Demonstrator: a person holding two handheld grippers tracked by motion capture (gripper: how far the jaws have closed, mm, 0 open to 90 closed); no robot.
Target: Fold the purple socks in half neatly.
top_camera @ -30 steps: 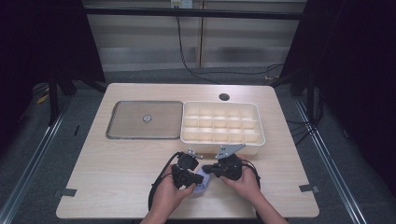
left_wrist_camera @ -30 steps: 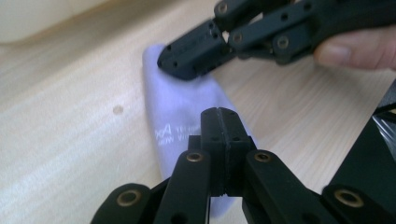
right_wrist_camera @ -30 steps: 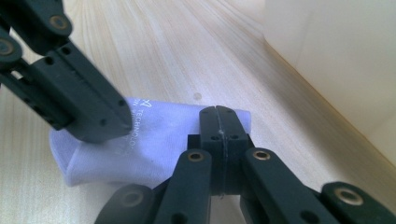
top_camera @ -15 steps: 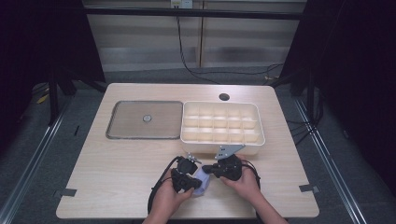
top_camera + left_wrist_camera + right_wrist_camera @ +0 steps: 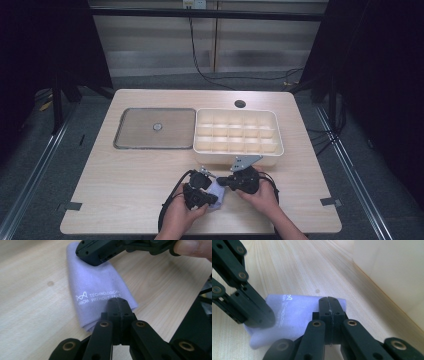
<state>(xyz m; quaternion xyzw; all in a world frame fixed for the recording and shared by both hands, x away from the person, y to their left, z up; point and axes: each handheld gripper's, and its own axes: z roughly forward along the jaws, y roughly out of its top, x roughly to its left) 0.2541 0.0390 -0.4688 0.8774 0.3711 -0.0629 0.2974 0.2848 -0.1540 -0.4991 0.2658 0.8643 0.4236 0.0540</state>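
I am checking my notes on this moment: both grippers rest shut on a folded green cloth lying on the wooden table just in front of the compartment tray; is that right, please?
Only the colour is wrong. The cloth is pale lilac with white lettering, not green, as the left gripper view shows. The left gripper and right gripper do rest shut on it, on the table before the tray.

From the high view you get a table [image 5: 125, 170] lit evenly from above, while the room to the left, right and far side falls into near-black. Shadows under your hands are short and soft. That picture is a little soft and grainy throughout. In the left gripper view the cloth [image 5: 97, 290] and its white print are sharp, but the nearest jaw links blur. In the right gripper view the cream tray wall [image 5: 392, 272] glows bright, almost washed out.
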